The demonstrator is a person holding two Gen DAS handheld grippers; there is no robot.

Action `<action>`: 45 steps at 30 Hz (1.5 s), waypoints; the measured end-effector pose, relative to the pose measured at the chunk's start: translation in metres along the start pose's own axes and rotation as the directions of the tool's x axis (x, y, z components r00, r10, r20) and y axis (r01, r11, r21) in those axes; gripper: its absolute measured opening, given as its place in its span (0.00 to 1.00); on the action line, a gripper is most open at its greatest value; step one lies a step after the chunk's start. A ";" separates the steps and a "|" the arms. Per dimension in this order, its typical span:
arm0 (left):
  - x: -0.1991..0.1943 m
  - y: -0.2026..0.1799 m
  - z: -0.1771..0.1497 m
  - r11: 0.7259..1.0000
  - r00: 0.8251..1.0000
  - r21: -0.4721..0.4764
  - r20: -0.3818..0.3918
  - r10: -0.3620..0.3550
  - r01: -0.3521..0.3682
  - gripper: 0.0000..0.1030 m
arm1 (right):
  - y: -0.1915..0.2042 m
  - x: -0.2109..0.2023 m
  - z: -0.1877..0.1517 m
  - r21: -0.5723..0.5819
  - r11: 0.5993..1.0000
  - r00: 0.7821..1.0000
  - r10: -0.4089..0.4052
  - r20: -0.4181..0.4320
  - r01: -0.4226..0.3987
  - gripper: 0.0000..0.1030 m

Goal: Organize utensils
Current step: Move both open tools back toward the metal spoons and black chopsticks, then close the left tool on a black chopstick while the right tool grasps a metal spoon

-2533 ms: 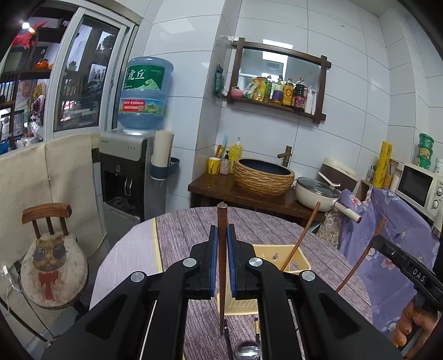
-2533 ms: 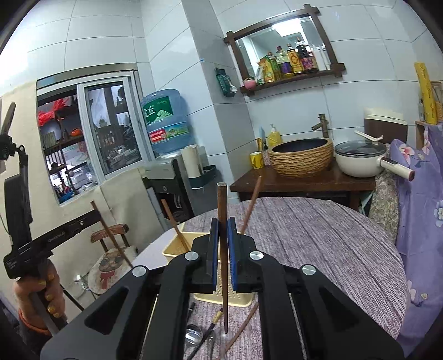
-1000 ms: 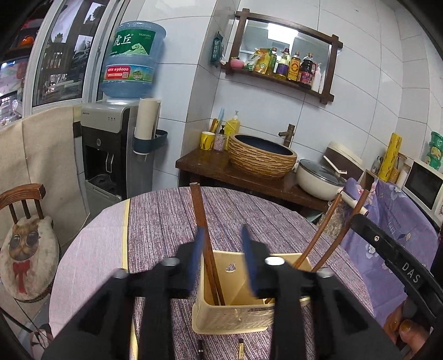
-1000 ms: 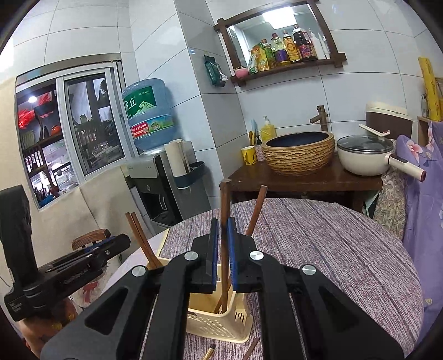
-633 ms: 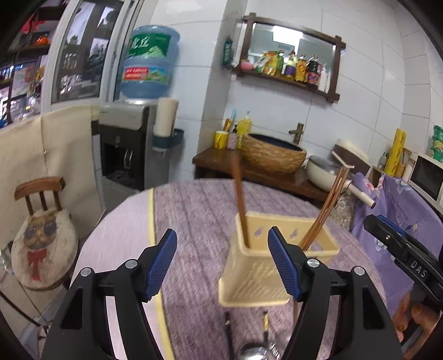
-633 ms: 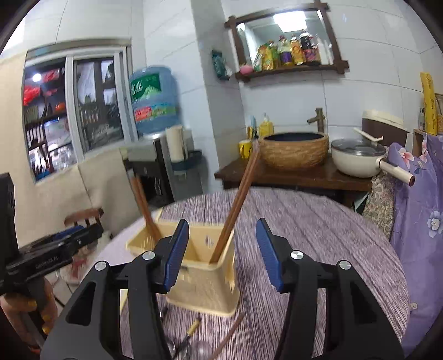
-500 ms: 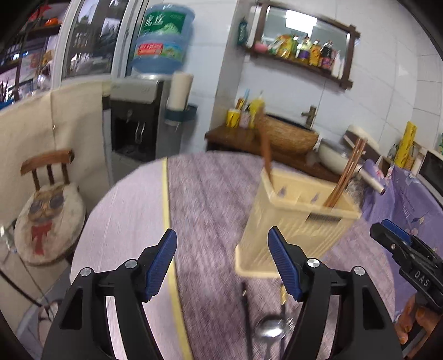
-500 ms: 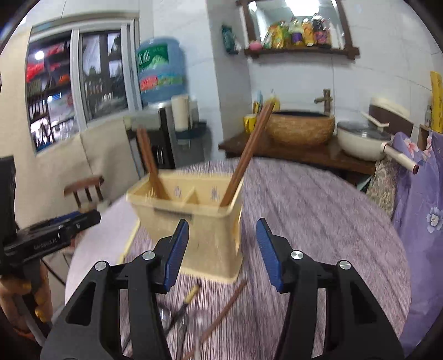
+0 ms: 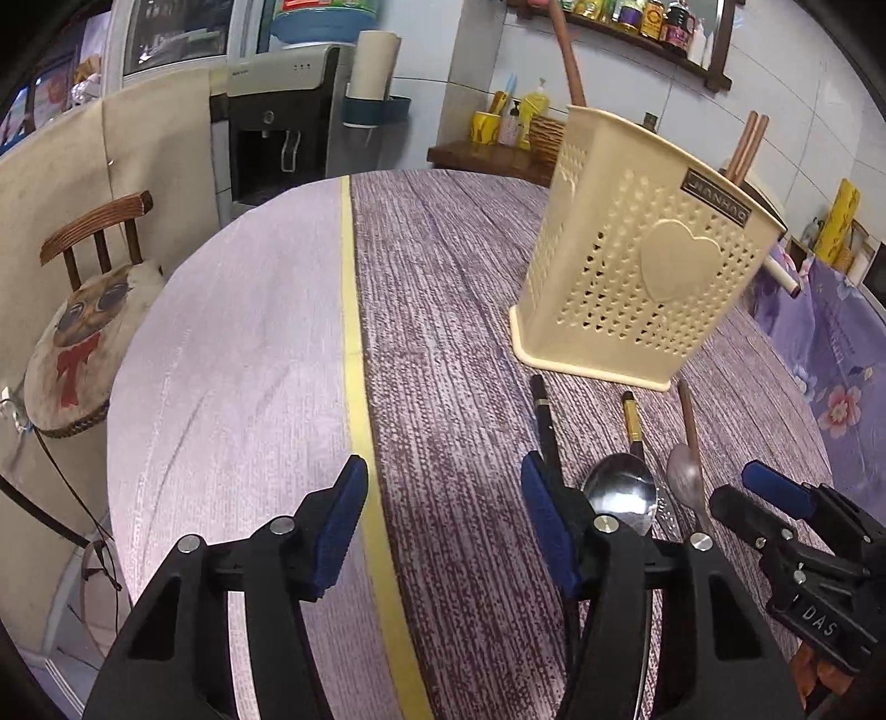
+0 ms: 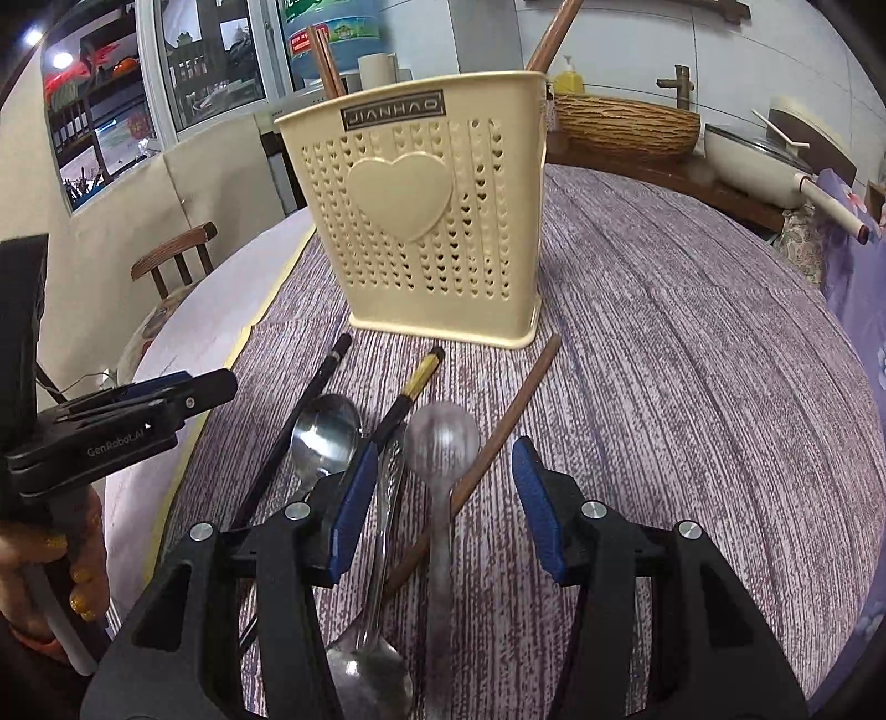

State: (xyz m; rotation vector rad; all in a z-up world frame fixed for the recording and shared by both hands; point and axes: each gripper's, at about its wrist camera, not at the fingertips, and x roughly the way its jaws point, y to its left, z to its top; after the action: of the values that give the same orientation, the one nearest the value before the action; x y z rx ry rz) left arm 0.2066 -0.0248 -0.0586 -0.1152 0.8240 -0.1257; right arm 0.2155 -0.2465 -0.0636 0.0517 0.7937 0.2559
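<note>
Both tools hang over the round surface [image 9: 454, 310] with nothing clamped. On the left tool [image 9: 443, 518], black angular arms end in flat blue rubber pads; its jaws stand apart and are closing, with only bare cloth between them. The right tool [image 10: 437, 498] is of the same build, its pads held apart above the loose utensils and pressing on none of them.

A ribbed, mauve woven cloth covers the surface, with a thin yellow stripe [image 9: 360, 354] dividing it from a paler, smoother section on the left.

At the far side of the loose utensils stands a cream plastic utensil holder [image 10: 432, 221], a tall rectangular basket pierced with rows of small heart-shaped holes, with a raised smooth heart on its front and a dark label strip near its rim. Three round brown wooden chopsticks lean out of its top: a pair [image 10: 326, 55] at one end and a single one [image 10: 554, 33] at the other.

Just in front of the holder lie a black chopstick [image 10: 299, 421], a black chopstick with a gold tip [image 10: 415, 382], a brown wooden chopstick [image 10: 498, 432], a polished steel spoon [image 10: 324, 432], a dull grey round-bowled spoon [image 10: 440, 437] and a slotted steel utensil [image 10: 387, 487] whose shape is hard to make out. They lie close together, some crossing.
</note>
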 end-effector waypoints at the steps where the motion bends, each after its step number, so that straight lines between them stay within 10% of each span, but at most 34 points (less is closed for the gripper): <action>1: 0.001 -0.002 -0.001 1.000 1.000 0.002 -0.004 -0.008 0.008 0.52 | 0.001 0.000 -0.002 -0.008 1.000 1.000 -0.004 -0.004 0.004 0.50; 23: 0.005 0.001 -0.005 1.000 0.999 -0.001 -0.032 -0.016 0.016 0.50 | 0.009 0.046 0.023 -0.169 0.979 0.985 0.094 -0.145 -0.118 0.43; 45: 0.032 -0.033 0.020 0.994 0.995 0.086 -0.084 -0.054 0.062 0.36 | -0.009 0.041 0.019 -0.038 0.986 0.977 0.157 -0.144 -0.164 0.36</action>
State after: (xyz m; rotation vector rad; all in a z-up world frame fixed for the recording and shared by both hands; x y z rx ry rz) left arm 0.2402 -0.0616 -0.0633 -0.0503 0.8956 -0.2229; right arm 0.2588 -0.2445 -0.0805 0.0512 0.9246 0.4365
